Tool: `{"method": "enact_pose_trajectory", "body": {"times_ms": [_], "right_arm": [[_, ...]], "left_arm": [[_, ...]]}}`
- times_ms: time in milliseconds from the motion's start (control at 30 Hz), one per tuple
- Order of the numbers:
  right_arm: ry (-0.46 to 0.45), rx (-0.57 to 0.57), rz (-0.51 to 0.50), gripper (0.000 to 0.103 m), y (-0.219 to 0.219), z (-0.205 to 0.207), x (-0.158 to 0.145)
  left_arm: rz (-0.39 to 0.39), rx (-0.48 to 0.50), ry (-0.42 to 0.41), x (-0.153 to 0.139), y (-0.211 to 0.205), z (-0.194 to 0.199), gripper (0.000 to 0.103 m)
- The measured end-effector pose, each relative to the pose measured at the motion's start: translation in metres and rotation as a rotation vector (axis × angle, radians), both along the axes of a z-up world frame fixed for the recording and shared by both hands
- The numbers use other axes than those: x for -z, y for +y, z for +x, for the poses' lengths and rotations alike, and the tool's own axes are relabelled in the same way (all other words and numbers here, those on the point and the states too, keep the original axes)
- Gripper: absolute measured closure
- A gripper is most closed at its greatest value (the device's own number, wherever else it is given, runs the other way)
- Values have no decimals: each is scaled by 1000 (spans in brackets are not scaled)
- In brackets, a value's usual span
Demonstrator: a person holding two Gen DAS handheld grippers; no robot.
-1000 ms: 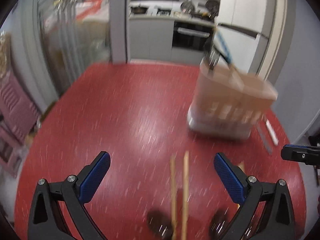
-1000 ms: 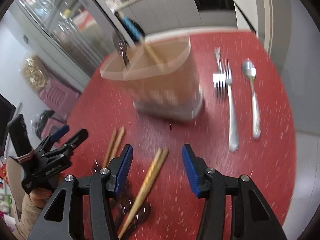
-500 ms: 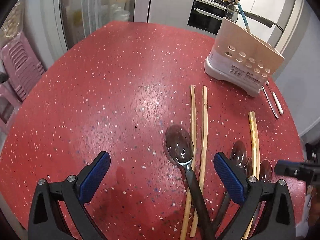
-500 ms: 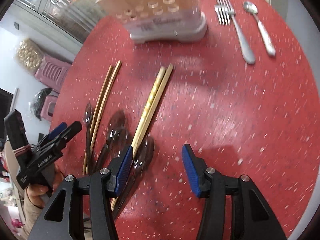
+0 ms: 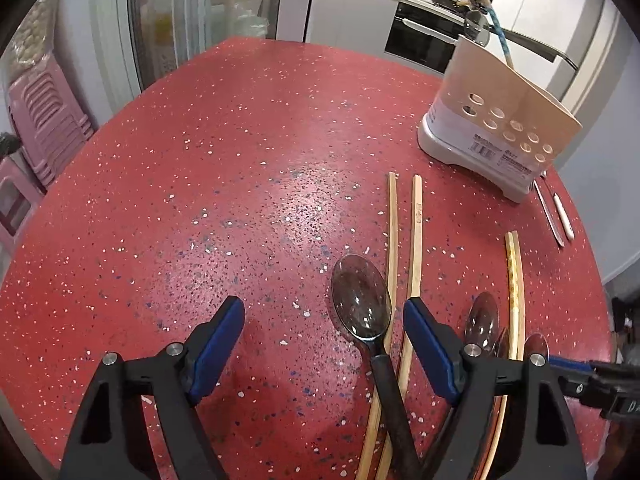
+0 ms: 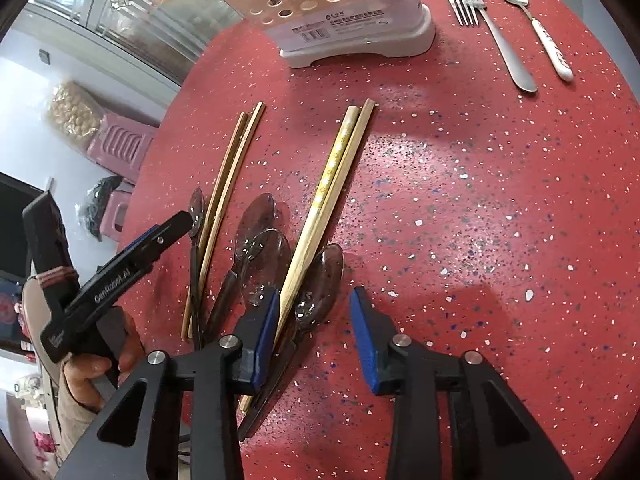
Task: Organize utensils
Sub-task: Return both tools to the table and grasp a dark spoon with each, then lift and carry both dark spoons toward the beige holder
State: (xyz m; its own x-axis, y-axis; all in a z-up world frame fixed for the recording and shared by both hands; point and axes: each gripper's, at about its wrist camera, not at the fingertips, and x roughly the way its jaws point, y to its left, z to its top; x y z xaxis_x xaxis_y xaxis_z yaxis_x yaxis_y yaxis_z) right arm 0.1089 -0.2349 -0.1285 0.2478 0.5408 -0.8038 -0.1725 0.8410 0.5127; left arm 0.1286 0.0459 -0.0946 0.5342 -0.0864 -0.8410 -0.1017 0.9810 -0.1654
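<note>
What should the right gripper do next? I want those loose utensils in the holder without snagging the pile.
Probably finish closing on the dark spoon and chopsticks between its pads. The right gripper has just been closing, jaws not yet pressing anything, low over the pile; the holder stands beyond.

Two matching black plastic tools: left gripper (image 5: 324, 334) and right gripper (image 6: 314, 334), each with triangular cut-outs in the arms, round silver screws at the joints, flat blue pads (image 5: 218, 344) on the inner finger faces. White lettering printed along one black finger (image 6: 116, 276). Bare hand (image 6: 90, 372) around the handle; striped band above it.
</note>
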Motion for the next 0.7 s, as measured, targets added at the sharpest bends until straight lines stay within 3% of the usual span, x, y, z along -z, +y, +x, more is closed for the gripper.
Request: {"method": "enact_pose_trajectory", "body": {"times_ms": [33,133,200,300,367,467,600,700], "right_arm": [[-2,-2,-1,67,1,0,0],[-1,-9,-4,74,4,0,1],[1,-16,-2,78,10,2,3],[0,-27,-1,85,11,1,4],[-2,-35,2,87,11,0,5],[-9,-37,4,90,11,0,5],[-27,-40,2,98,9,0,4],[-54,-53,2,101,7,-1,-1]], "left_arm": [[-5,1,4,0,0,1,9],[-18,6,23,1,-2,2,12],[-28,11,38,3,-4,3,25],[-39,23,46,2,-5,6,27],[-43,34,51,1,-8,7,39],[-42,49,56,0,-11,7,41],[-32,80,54,0,-16,6,70],[-43,104,39,-6,-18,1,75]]}}
